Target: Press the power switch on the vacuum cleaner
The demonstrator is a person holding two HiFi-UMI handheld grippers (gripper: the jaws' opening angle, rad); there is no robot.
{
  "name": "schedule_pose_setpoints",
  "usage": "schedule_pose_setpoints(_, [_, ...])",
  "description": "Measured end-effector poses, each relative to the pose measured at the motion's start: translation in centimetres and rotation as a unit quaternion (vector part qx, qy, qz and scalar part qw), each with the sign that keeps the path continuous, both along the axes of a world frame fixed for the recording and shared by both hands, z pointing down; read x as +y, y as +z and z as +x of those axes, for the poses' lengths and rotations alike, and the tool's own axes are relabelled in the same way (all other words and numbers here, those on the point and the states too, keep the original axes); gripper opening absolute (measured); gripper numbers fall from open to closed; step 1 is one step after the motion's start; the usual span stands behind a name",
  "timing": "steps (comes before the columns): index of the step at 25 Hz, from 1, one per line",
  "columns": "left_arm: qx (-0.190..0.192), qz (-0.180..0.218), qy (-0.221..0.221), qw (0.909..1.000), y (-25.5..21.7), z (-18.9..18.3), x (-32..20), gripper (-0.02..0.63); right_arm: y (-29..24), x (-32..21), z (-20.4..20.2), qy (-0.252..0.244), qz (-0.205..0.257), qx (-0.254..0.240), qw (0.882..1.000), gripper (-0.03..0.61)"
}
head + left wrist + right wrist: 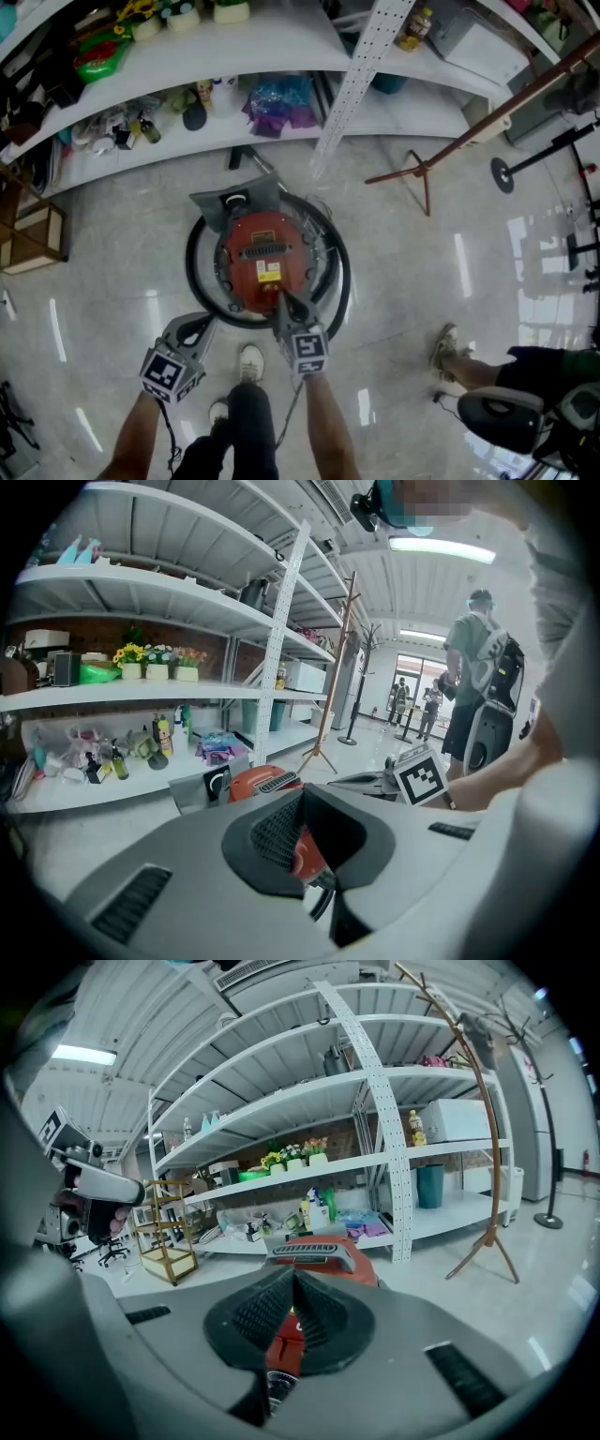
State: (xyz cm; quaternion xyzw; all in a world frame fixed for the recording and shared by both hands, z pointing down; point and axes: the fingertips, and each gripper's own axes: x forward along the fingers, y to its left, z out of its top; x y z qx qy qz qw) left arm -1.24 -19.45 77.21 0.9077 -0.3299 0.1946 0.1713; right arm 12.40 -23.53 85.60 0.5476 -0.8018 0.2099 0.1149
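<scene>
While together, right fingers (255, 1321) on vacuum (246, 274).

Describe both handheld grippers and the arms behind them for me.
The left gripper and right gripper both have pale grey plastic bodies tapering to two jaws lined with black ribbed pads. Each carries a white cube printed with black square markers. A thin dark cable trails by the left forearm. No sleeves show; the forearms are bare.
</scene>
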Motion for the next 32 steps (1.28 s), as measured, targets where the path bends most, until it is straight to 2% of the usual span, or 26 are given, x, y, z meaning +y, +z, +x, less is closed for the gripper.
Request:
schedule_pose_setpoints(7, [0.007, 0.003, 0.002, 1.0, -3.7, 0.3, 0.8, 0.005, -2.8, 1.9, 0.0, -0.009, 0.025, 0.002, 1.0, 0.011])
schedule_pose_setpoints(24, [0.019, 0.024, -0.003, 0.9995, -15.0, -2.1, 3.4, 0.005, -16.0, 5.4, -2.6, 0.003, 0.019, -0.001, 1.0, 0.012])
schedule_pose_setpoints(32, [0.024, 0.036, 0.002, 0.9991, -18.6, -3.2, 4.5, 0.005, -20.5, 6.4, -3.4, 0.015, 0.037, -0.001, 0.999, 0.011])
